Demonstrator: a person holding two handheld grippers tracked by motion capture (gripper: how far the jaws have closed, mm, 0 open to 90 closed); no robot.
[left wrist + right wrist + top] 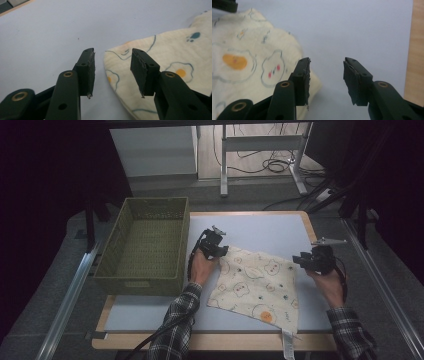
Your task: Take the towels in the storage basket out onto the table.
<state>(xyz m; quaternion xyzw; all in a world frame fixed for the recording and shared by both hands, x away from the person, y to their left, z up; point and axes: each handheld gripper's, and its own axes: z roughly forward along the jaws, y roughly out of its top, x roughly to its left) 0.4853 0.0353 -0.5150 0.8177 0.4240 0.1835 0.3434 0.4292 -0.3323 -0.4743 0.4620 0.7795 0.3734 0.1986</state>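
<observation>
Both grippers, left (223, 251) and right (298, 260), stand open, empty, at cloth (257, 285) corners; next, pinch each corner

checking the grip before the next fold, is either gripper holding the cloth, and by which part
Nothing is held. The left gripper and right gripper both stand open beside the cloth, at its far corners, with nothing pinched between their pads.

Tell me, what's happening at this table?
A person is working on a printed cloth lying flat on the table, with a two-jaw tool in each hand. The left tool sits at the cloth's upper left corner and the right tool at its upper right corner. Both are open and neither pinches the fabric at this moment. An empty green basket stands to the left of the cloth.
</observation>
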